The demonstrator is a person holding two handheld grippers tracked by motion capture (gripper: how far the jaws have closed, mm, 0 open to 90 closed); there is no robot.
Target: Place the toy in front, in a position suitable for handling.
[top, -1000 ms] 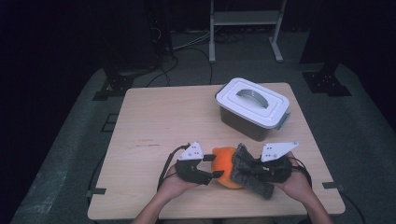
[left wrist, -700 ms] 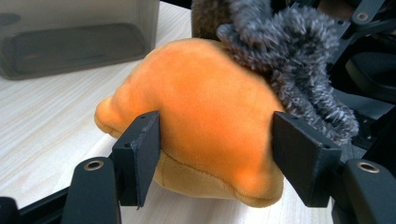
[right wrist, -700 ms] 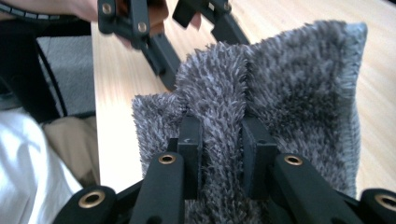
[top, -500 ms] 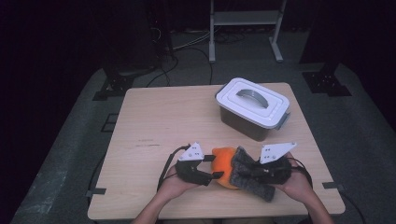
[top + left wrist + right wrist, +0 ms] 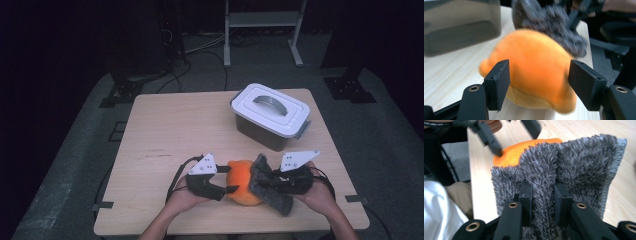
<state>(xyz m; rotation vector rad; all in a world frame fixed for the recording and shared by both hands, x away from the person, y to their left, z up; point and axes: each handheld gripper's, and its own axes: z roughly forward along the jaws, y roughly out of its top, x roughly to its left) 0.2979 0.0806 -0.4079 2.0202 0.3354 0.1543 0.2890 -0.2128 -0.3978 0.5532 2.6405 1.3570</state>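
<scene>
An orange plush toy [image 5: 240,181] lies near the table's front edge. My left gripper [image 5: 229,186] stands open, its jaws on either side of the plush [image 5: 536,72]; the left gripper's [image 5: 540,86] black pads [image 5: 499,82] flank the toy's near end. A grey fuzzy cloth [image 5: 266,186] drapes against the plush's right side. My right gripper [image 5: 272,184] is shut on a fold of that cloth [image 5: 579,167], the right gripper [image 5: 542,197] pinching the pile between its jaws. The orange plush [image 5: 516,153] peeks out behind the cloth.
A grey container with a white handled lid [image 5: 272,114] stands at the table's back right; its smoky wall [image 5: 461,25] shows behind the plush. The wooden table [image 5: 170,135] ends just in front of the person's hands. Cables and a metal stand lie on the dark floor beyond.
</scene>
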